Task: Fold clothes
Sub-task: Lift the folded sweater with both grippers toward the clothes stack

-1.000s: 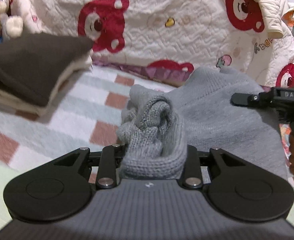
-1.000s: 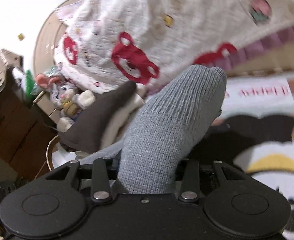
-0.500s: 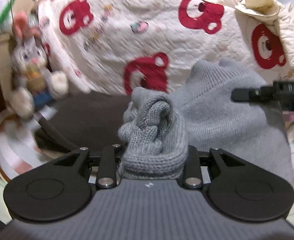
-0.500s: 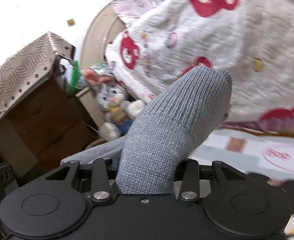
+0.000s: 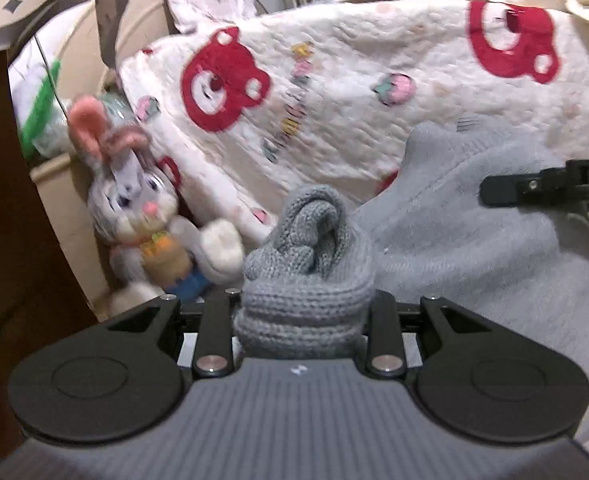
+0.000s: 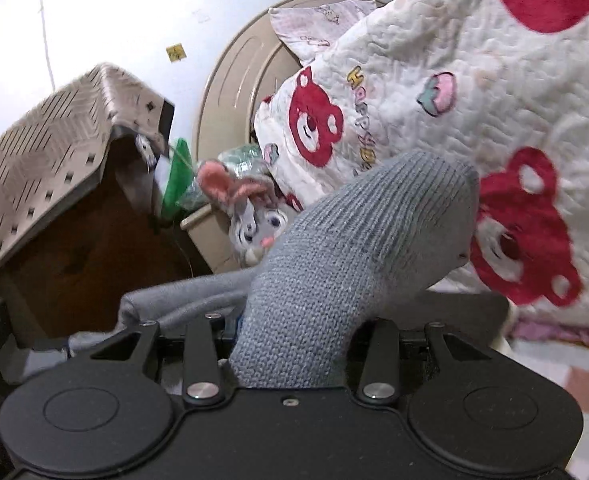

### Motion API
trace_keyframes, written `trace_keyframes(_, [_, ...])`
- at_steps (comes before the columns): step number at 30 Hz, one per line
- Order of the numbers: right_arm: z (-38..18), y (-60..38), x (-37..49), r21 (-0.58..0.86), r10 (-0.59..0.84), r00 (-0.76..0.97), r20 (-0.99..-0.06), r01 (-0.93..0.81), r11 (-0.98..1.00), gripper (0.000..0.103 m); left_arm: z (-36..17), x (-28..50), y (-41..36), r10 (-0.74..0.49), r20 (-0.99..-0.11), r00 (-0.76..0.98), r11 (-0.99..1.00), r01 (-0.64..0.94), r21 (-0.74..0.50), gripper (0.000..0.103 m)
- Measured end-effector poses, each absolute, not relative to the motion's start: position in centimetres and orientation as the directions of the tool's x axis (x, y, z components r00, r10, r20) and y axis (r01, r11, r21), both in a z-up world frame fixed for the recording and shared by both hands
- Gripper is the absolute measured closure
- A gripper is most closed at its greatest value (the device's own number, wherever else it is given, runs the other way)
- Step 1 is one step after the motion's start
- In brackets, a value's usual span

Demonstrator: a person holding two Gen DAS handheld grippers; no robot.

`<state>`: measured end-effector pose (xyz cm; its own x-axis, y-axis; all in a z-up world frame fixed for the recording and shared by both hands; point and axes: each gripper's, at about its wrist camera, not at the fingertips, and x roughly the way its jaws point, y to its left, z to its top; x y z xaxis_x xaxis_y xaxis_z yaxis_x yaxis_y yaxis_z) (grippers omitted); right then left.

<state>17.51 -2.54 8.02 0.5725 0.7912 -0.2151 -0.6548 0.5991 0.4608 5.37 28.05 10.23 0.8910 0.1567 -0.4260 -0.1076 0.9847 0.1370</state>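
Observation:
A grey knitted sweater [image 5: 474, 248] hangs in the air between my two grippers. My left gripper [image 5: 302, 312] is shut on a bunched ribbed edge of it, and the knit hides the fingertips. My right gripper [image 6: 294, 340] is shut on another thick fold of the grey sweater [image 6: 358, 240], which rises up and to the right from its jaws. In the left wrist view the right gripper's black body [image 5: 550, 188] shows at the right edge, level with the cloth.
A white quilt with red bears [image 5: 354, 92] is heaped behind the sweater. A grey plush rabbit [image 5: 142, 216] sits at the left by a beige headboard [image 6: 230, 80]. A brown cabinet under a patterned cloth [image 6: 54, 168] stands further left. A checked bedspread [image 6: 574, 380] lies below.
Both grippers have lifted the sweater and swung left. The folded brown garment and bedspread have dropped out of the left view; the rabbit, headboard and cabinet have come in.

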Motion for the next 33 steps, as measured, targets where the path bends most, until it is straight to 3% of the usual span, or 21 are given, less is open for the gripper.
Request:
trace_keyframes(3, [6.6,-1.7,20.6,0.468,0.817,0.556,-0.152,-0.688,0.555,0.056,9.2,8.0,30.2,0.177,-0.405,0.897,0.983,-0.143,0.112,0.073])
trace_keyframes(6, [3.0,-0.8,24.1,0.515,0.811,0.568,-0.143,-0.657,0.551,0.054,5.5,11.4,31.8,0.185,-0.442,0.878,0.983,-0.168,0.078,0.073])
trace_keyframes(9, [-2.6,0.2,27.5,0.593,0.766,0.587,-0.262,-0.528,0.608,0.050,0.5,15.1,32.8,0.177,-0.577,0.797,0.980,-0.197,0.029,0.072])
trace_keyframes(12, [-7.0,0.3,27.6,0.545,0.690,0.616,-0.379,-0.454,0.705,0.046,-3.4,17.7,34.1,0.163,-0.684,0.711,0.960,-0.275,-0.056,0.071])
trace_keyframes(13, [-7.6,-0.4,26.9,0.559,0.698,0.627,-0.346,-0.460,0.690,0.045,-4.2,18.2,34.2,0.162,-0.702,0.693,0.956,-0.287,-0.062,0.071])
trace_keyframes(17, [-8.0,-3.0,24.5,0.680,0.761,0.584,-0.283,-0.437,0.589,0.042,-4.0,18.4,33.0,0.195,-0.678,0.709,0.970,-0.241,0.027,0.071])
trace_keyframes(20, [-8.4,-3.6,22.2,0.713,0.806,0.509,-0.302,-0.441,0.546,0.042,-4.2,18.3,33.6,0.179,-0.670,0.720,0.968,-0.252,-0.013,0.070])
trace_keyframes(25, [-9.6,-2.9,20.1,0.721,0.830,0.458,-0.318,-0.452,0.525,0.031,-4.4,17.6,33.9,0.178,-0.660,0.729,0.966,-0.257,-0.024,0.070])
trace_keyframes(28, [-10.6,-1.9,20.0,0.728,0.834,0.455,-0.312,-0.450,0.518,0.018,-3.8,17.9,34.0,0.147,-0.661,0.736,0.973,-0.230,-0.039,0.072])
trace_keyframes(29, [-10.9,-1.5,20.0,0.728,0.835,0.454,-0.312,-0.450,0.517,0.019,-3.5,18.0,34.1,0.135,-0.661,0.739,0.975,-0.218,-0.045,0.072])
trace_keyframes(31, [-11.5,-0.7,20.1,0.729,0.835,0.453,-0.311,-0.451,0.516,0.032,-2.7,18.1,34.4,0.102,-0.655,0.748,0.977,-0.199,-0.076,0.072])
trace_keyframes(33, [-10.7,-1.2,20.7,0.814,0.859,0.422,-0.290,-0.363,0.453,0.052,-1.0,18.1,35.6,0.040,-0.625,0.779,0.962,-0.198,-0.185,0.072])
